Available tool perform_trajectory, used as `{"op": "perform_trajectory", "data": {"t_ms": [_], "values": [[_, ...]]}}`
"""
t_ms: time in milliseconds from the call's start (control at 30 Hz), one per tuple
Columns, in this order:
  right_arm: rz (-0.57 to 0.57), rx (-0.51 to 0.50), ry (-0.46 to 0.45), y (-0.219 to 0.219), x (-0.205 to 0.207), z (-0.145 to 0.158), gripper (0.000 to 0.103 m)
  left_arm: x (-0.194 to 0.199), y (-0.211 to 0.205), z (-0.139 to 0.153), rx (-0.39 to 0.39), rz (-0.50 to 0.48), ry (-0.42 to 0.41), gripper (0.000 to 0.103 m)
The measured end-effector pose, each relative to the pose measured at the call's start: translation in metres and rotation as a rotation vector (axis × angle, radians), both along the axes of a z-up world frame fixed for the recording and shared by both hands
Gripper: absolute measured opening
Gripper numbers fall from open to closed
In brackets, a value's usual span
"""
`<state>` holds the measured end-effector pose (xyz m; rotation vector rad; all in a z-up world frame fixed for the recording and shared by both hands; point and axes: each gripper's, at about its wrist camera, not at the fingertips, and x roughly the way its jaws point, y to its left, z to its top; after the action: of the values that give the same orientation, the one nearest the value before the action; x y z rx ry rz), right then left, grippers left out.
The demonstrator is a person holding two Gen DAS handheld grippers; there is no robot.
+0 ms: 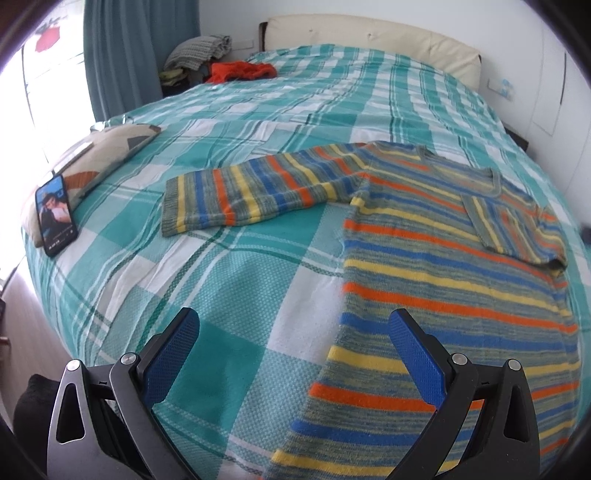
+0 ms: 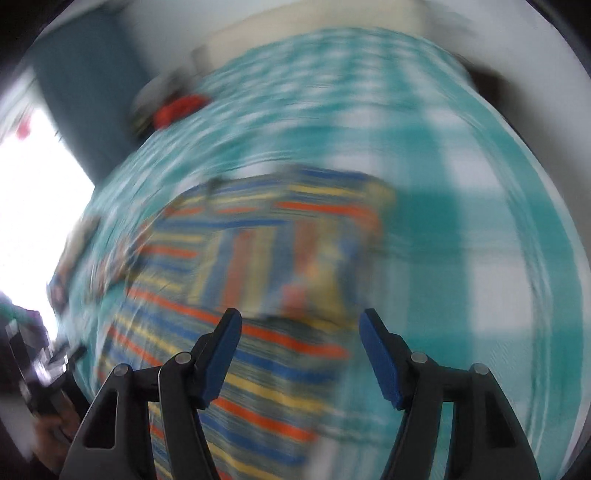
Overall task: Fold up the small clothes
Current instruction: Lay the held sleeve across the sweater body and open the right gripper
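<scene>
Checked bedspread (image 1: pixel 236 280), striped sweater (image 1: pixel 443 266), cream headboard (image 1: pixel 369 33)

A bed (image 1: pixel 258 122) with a teal and white checked cover fills the view. At the bed's left edge lies a patterned cushion (image 1: pixel 99 155), and a phone (image 1: pixel 56 215) with a lit screen leans against it. A red cloth (image 1: pixel 242 71) lies at the bed's far left corner, just beside a heap of clothes (image 1: pixel 197 53). A cream headboard (image 1: pixel 369 37) stands at the bed's far end. A teal curtain (image 1: pixel 136 48) hangs beyond the bed's left side.
</scene>
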<state>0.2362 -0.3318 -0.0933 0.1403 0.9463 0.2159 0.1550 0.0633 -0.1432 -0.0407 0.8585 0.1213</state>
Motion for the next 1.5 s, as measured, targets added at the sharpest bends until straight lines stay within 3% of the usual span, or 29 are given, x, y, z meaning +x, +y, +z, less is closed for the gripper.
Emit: {"op": "perform_trajectory", "data": {"t_ms": [67,167,233,333,400,467,500,567,633,700,733,767,800,867,933,1000,1033,1067,1100,1133,1200,1233,1267,1333,1400,1433,1500], "values": [[0.118,-0.063,-0.023,0.057,0.022,0.001,0.059,0.001,0.001,-0.002,0.010,0.005,0.003,0.102],[0.155,-0.075,-0.007,0.110,0.051,-0.017,0.046,0.002,0.007,-0.004,-0.002,0.024,0.009,0.102],[0.104,-0.081,0.046,0.138,0.078,-0.038,0.038,0.003,0.013,-0.005,-0.031,0.043,0.020,0.102],[0.025,-0.067,0.116,0.156,0.106,-0.065,0.036,0.004,0.024,-0.008,-0.091,0.066,0.042,0.102],[-0.017,-0.121,0.167,0.165,0.121,-0.085,0.033,0.006,0.029,-0.009,-0.124,0.074,0.050,0.102],[-0.061,-0.186,0.154,0.168,0.127,-0.092,0.005,0.007,0.034,-0.007,-0.157,0.080,0.046,0.102],[-0.090,-0.196,0.142,0.165,0.127,-0.091,0.005,0.007,0.036,-0.007,-0.171,0.081,0.043,0.102],[-0.137,-0.075,0.102,0.154,0.120,-0.079,0.005,0.007,0.039,-0.005,-0.201,0.083,0.038,0.102],[-0.092,0.083,0.014,0.149,0.110,-0.062,0.005,0.007,0.040,-0.005,-0.226,0.080,0.038,0.102],[-0.046,0.108,0.007,0.151,0.110,-0.059,0.009,0.009,0.039,-0.007,-0.228,0.075,0.049,0.102],[-0.052,0.101,0.031,0.149,0.111,-0.063,0.028,0.010,0.038,-0.007,-0.224,0.073,0.055,0.102],[-0.068,0.126,0.059,0.142,0.112,-0.066,0.059,0.011,0.037,-0.008,-0.217,0.074,0.058,0.102],[-0.078,0.171,0.058,0.135,0.112,-0.065,0.066,0.010,0.037,-0.008,-0.215,0.075,0.058,0.102],[-0.101,0.318,0.014,0.103,0.101,-0.055,0.067,0.008,0.038,-0.005,-0.215,0.077,0.047,0.102],[-0.126,0.399,-0.017,0.074,0.092,-0.049,0.067,0.008,0.039,-0.004,-0.215,0.079,0.040,0.102],[-0.194,0.405,0.021,0.037,0.090,-0.055,0.067,0.008,0.039,-0.005,-0.215,0.077,0.044,0.102],[-0.256,0.353,0.092,0.012,0.092,-0.071,0.066,0.009,0.038,-0.006,-0.214,0.073,0.050,0.102],[-0.306,0.288,0.170,-0.007,0.094,-0.087,0.060,0.010,0.037,-0.007,-0.209,0.070,0.058,0.102],[-0.354,0.237,0.221,-0.034,0.091,-0.100,0.020,0.009,0.035,-0.008,-0.198,0.066,0.062,0.102],[-0.378,0.209,0.215,-0.045,0.087,-0.097,0.002,0.008,0.033,-0.008,-0.183,0.062,0.061,0.102],[-0.375,0.171,0.125,-0.052,0.073,-0.075,0.019,0.007,0.029,-0.008,-0.167,0.052,0.062,0.102],[-0.334,0.192,0.078,-0.049,0.065,-0.063,0.047,0.008,0.027,-0.009,-0.165,0.046,0.063,0.102],[-0.301,0.220,0.047,-0.045,0.059,-0.056,0.061,0.009,0.025,-0.010,-0.160,0.035,0.063,0.102],[-0.238,0.248,0.018,-0.034,0.047,-0.051,0.062,0.011,0.021,-0.012,-0.145,0.027,0.068,0.102],[-0.208,0.181,0.100,-0.025,0.042,-0.072,0.062,0.012,0.016,-0.015,-0.120,0.019,0.079,0.102],[-0.216,0.121,0.160,-0.024,0.039,-0.087,0.051,0.012,0.015,-0.017,-0.108,0.016,0.083,0.102],[-0.213,0.097,0.119,-0.027,0.028,-0.088,0.043,0.010,0.011,-0.019,-0.076,0.002,0.092,0.102]]}}
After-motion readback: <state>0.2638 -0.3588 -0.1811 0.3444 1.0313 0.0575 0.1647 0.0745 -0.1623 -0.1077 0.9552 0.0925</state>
